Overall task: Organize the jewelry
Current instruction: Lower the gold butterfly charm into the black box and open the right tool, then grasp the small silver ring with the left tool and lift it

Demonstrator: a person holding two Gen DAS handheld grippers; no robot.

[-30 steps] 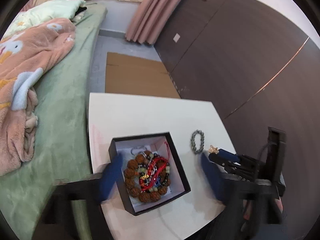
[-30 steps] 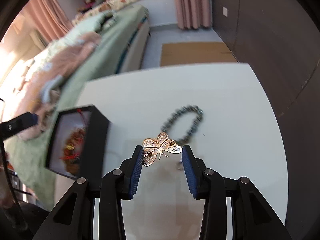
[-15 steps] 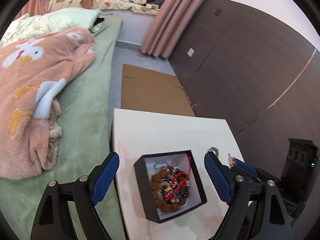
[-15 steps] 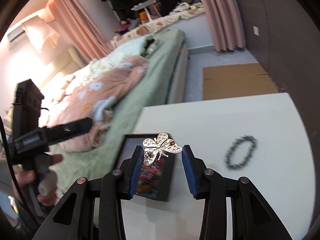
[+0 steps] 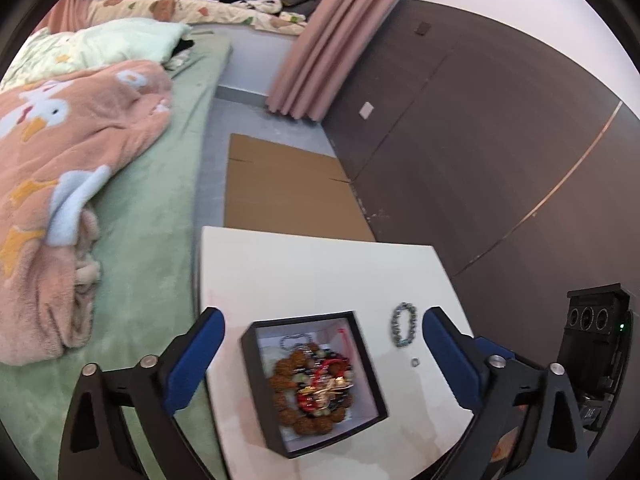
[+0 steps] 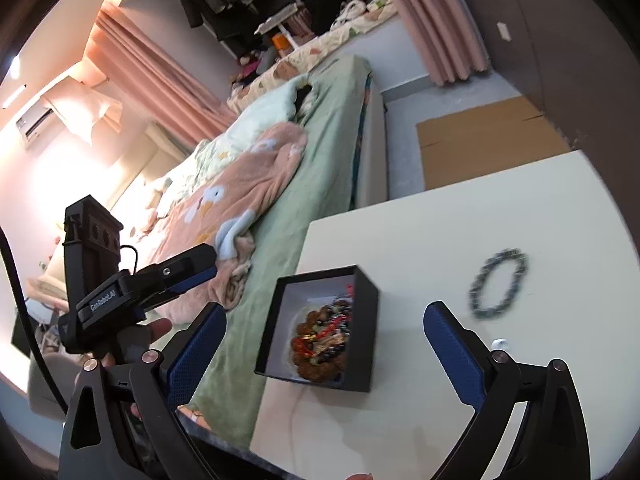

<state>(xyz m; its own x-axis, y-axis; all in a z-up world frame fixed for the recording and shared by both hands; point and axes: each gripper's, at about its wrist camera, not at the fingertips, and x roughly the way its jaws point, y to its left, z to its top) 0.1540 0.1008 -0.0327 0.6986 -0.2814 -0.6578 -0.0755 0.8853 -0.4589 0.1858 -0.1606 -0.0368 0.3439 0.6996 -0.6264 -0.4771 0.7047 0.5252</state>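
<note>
A black jewelry box point(image 5: 312, 380) with a white lining stands on the white table point(image 5: 320, 272) and holds a brown bead bracelet, red cord and a gold piece; it also shows in the right wrist view point(image 6: 320, 332). A grey-green bead bracelet point(image 5: 403, 329) lies on the table right of the box, blurred in the right wrist view point(image 6: 498, 284). A small silver ring point(image 5: 415, 361) lies near it point(image 6: 500, 344). My left gripper point(image 5: 320, 360) is open and empty above the box. My right gripper point(image 6: 324, 356) is open and empty over the box.
A bed with a green sheet point(image 5: 132, 240) and a pink duck blanket point(image 5: 60, 168) runs along the table's left edge. A flat cardboard sheet point(image 5: 288, 188) lies on the floor beyond the table. A dark wall panel point(image 5: 480, 160) stands to the right.
My right gripper opened and the gold butterfly brooch is gone from its fingers; a gold piece now lies in the box. The left gripper rose and drew back.
</note>
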